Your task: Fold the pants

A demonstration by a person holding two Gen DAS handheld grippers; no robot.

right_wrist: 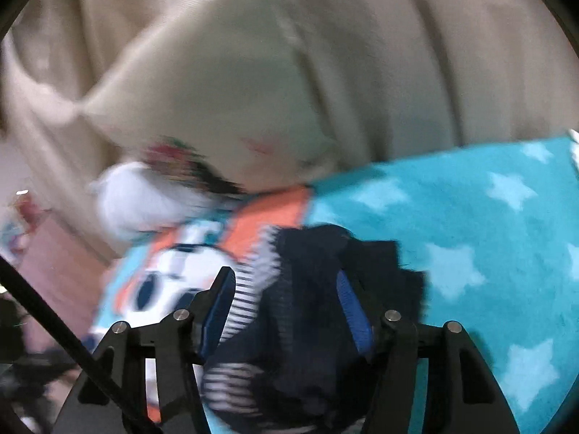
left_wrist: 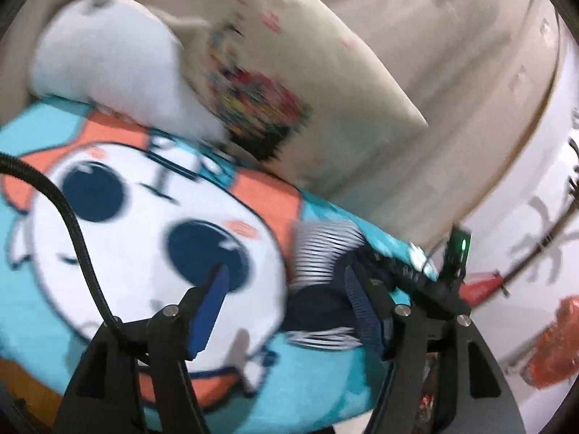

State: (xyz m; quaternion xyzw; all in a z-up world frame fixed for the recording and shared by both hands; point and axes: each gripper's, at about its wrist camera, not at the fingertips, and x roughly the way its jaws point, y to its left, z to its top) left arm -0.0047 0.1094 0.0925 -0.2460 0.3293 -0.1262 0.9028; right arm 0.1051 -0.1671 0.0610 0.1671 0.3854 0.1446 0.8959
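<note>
1. Our left gripper [left_wrist: 289, 303] has its fingers spread wide, blue pads [left_wrist: 210, 314] bare, hovering over the blanket's cartoon face.
2. Our right gripper [right_wrist: 286, 311] is also spread, with the pants [right_wrist: 311, 311] bunched between its fingers; in the blur we cannot tell whether either pad touches the cloth.
3. The pants, navy with a white-striped part, lie crumpled on the teal blanket [right_wrist: 470, 217], near its edge in the left view [left_wrist: 325, 285].
4. A black cable [left_wrist: 72, 224] crosses the left view over the blanket.
5. Behind the pants, a white pillow [left_wrist: 108, 58] and a cream printed cushion [left_wrist: 289, 72] rest at the blanket's far side.
6. Beige curtains [right_wrist: 398, 54] hang behind them.
</note>
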